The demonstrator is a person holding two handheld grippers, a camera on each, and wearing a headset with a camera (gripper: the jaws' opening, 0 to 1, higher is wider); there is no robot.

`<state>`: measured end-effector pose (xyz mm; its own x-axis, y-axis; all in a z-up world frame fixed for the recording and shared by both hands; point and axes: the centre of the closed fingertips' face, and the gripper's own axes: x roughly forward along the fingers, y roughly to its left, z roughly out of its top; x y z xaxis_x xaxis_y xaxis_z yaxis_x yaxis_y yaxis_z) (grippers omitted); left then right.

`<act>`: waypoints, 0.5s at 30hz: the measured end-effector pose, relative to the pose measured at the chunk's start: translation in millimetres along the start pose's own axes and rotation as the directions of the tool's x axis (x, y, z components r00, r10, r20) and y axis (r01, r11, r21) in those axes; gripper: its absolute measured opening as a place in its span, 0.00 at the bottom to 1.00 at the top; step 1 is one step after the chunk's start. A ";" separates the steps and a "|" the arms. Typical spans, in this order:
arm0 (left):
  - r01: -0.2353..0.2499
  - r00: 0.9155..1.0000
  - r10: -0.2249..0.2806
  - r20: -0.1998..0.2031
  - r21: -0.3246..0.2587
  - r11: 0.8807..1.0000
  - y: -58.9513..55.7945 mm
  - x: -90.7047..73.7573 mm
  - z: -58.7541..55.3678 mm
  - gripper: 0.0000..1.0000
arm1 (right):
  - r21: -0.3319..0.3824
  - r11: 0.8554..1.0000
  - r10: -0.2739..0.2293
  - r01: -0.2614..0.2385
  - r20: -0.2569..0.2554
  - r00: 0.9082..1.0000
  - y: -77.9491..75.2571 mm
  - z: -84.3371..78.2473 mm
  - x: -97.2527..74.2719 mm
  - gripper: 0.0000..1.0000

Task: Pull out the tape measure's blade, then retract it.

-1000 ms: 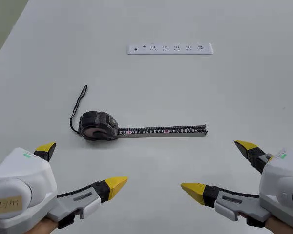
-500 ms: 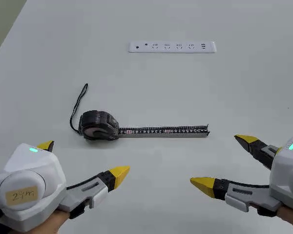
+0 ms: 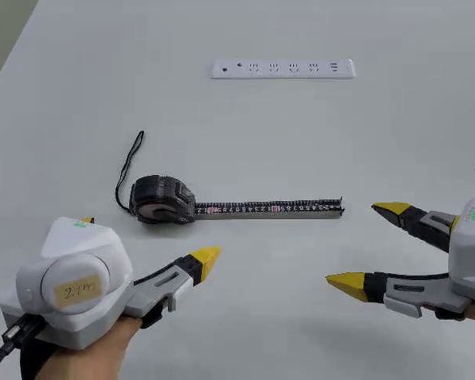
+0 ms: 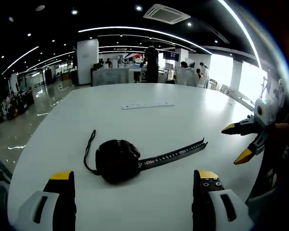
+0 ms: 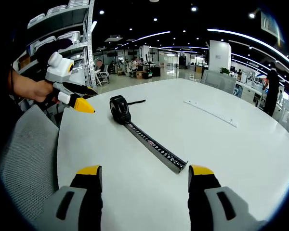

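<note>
On the white surface [image 3: 245, 134], the tape measure [image 3: 162, 200] is lying on its side with its blade [image 3: 269, 208] already reaching out flat and straight to the right. Its hooked tip [image 3: 340, 207] is pointing toward the right gripper [image 3: 368, 245]. Both grippers are hovering at the near side with jaws spread wide, carrying nothing. The left gripper [image 3: 146, 237] is sitting just in front of the case [image 4: 116, 159], while the right one is hanging near the tip, and neither is touching the tape.

Pulling out is looking done, so retracting is the likely step in hand. Doing it well is probably calling for two jobs at once: the left gripper pinning the case so it is not skidding, and the right one pinching the blade close to the tip and walking it back slowly. Letting the blade go free is risking a whip and a hard snap at the case mouth. The strap [image 3: 125, 172] is trailing behind the case, clear of the blade's path.

As for anything holding contents, the case is the one housing here — the rest of the blade is presumably sitting coiled inside it, hidden. A power strip [image 3: 283, 69] is lying well apart at the far side.
</note>
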<state>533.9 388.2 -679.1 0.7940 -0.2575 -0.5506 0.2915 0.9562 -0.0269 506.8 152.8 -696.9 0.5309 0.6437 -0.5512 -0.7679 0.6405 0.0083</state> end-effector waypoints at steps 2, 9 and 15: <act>-0.010 1.000 0.010 0.002 -0.002 1.000 0.4 3.7 0.8 0.99 | -0.019 1.000 0.023 -0.023 -0.005 1.000 -0.7 -0.4 2.3 0.72; -0.045 0.999 0.045 0.001 0.001 0.999 5.0 18.3 5.2 0.99 | -0.087 0.993 0.072 -0.075 -0.036 0.997 -11.0 -7.7 11.0 0.67; -0.073 0.997 0.073 -0.006 -0.015 0.997 10.6 30.3 5.8 0.99 | -0.130 0.985 0.106 -0.110 -0.039 0.994 -23.0 -7.9 18.8 0.62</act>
<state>564.1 389.7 -691.2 0.8100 -0.1861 -0.5562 0.2243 0.9745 0.0006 531.6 146.9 -714.0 0.4320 0.6911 -0.5794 -0.8618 0.5056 -0.0395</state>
